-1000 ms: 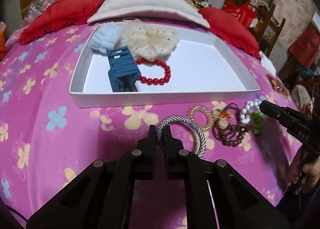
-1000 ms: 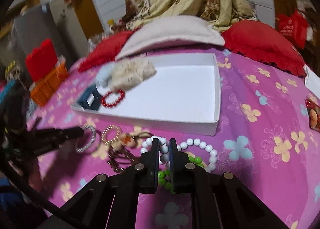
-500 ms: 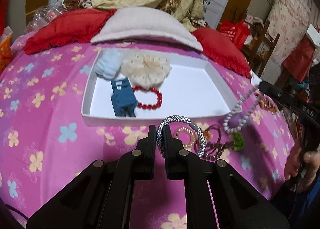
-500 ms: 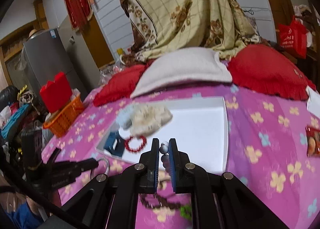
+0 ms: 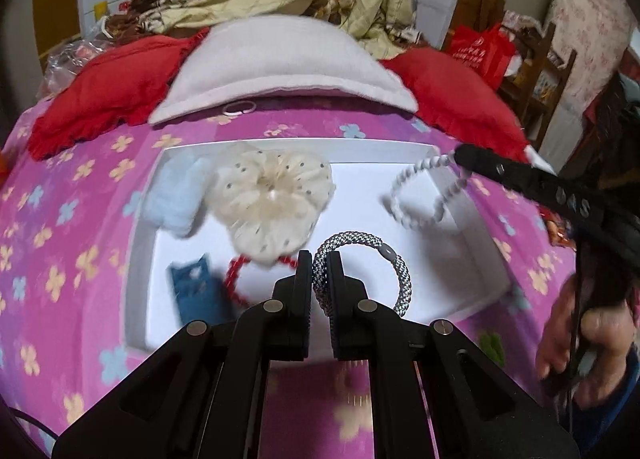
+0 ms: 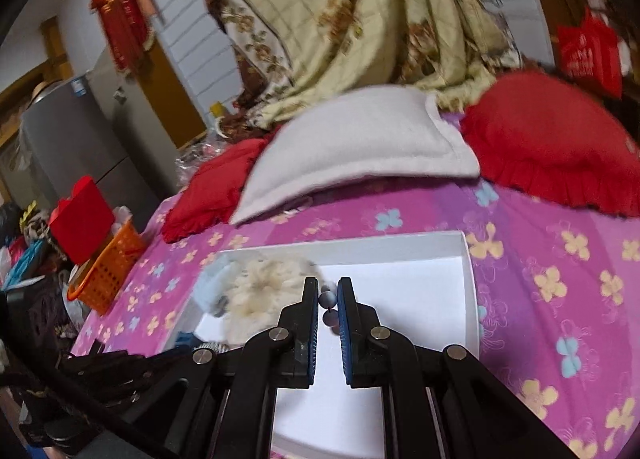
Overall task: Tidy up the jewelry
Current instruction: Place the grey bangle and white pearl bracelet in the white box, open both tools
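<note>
Two grips confirmed: my left jaws (image 5: 319,271) pinch a braided grey hair tie (image 5: 374,257), my right jaws (image 6: 328,299) clamp a white bead bracelet (image 5: 424,195), both above the shallow white cardboard tray (image 5: 400,151) holding a frilly cream scrunchie (image 5: 272,203).

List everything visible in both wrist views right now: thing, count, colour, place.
white tray: 1, white, on the pink floral bedspread
cream scrunchie: 1, cream, tray's far left
light blue scrunchie: 1, pale blue, left of the cream one
blue clip: 1, blue, tray's near left
red bead bracelet: 1, red, beside the clip
braided bracelet: 1, grey-white, in the left gripper
white bead bracelet: 1, white, hanging from the right gripper, above the tray
red cushions: 2, red, behind the tray
white pillow: 1, between the cushions
orange basket: 1, off the bed's left
person's hand: 1, right edge
</note>
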The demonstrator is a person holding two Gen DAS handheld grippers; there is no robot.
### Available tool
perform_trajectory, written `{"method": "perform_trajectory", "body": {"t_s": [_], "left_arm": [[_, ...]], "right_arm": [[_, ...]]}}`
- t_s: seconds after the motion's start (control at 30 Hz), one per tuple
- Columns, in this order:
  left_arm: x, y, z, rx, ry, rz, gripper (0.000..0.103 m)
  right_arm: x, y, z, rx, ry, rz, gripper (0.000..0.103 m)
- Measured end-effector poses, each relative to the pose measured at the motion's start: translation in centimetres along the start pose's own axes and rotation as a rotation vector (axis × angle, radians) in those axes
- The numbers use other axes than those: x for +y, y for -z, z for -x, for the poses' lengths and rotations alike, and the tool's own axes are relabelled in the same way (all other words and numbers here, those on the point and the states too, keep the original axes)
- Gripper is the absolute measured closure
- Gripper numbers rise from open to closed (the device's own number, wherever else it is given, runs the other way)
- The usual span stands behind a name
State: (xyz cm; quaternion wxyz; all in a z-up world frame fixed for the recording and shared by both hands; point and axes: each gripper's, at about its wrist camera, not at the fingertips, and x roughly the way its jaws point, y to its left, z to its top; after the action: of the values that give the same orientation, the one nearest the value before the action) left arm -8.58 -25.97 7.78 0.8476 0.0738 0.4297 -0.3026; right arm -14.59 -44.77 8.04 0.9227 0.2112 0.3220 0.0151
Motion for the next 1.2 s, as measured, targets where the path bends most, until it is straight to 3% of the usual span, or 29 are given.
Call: {"method": "perform_trajectory", "body": {"t_s": [0.2, 0.27, 0.33, 0.4, 0.5, 0.7, 0.87, 1.03, 1.2], "left_arm": [[-0.5, -3.1, -4.7, 0.045, -0.067, 0.005, 0.097], [-0.8, -3.8, -5.5, 0.054, -0.071, -0.001, 0.096], [-1.0, -4.2, -5.7, 0.064, -0.074, -0.006, 0.093], [-1.2, -4.3, -5.6, 0.070, -0.068, -0.005, 0.075], [-1.4, -3.9, -4.3, 0.052, -0.055, 0.000, 0.071], [-1.1, -0.9, 1.8, 0.004, -0.041, 0.002, 0.071], [-0.5, 4.4, 6.7, -0.048, -0.056, -0.014, 0.068], [-1.2, 9.0, 5.2, 0.007, -0.047, -0.086, 0.068], [-0.7, 9.4, 2.2, 0.045, -0.019, -0.052, 0.068]], "right_arm": [[-4.4, 0.0, -1.9, 0.053, 0.031, -0.116, 0.094], [-4.9, 0.0, -1.8, 0.052, 0.054, -0.126, 0.088], [-5.1, 0.0, -1.3, 0.034, 0.067, -0.130, 0.062], [-4.9, -0.1, -0.5, 0.008, 0.071, -0.132, 0.058], [-3.9, -0.3, 0.9, -0.014, 0.072, -0.109, 0.058], [-1.1, 2.1, 5.1, -0.017, 0.045, -0.078, 0.058], [0.1, 5.8, 8.0, 0.036, 0.015, -0.086, 0.058], [0.2, 9.8, 8.1, 0.125, 0.006, -0.082, 0.058], [0.2, 11.0, 6.2, 0.175, -0.007, -0.069, 0.058]]}}
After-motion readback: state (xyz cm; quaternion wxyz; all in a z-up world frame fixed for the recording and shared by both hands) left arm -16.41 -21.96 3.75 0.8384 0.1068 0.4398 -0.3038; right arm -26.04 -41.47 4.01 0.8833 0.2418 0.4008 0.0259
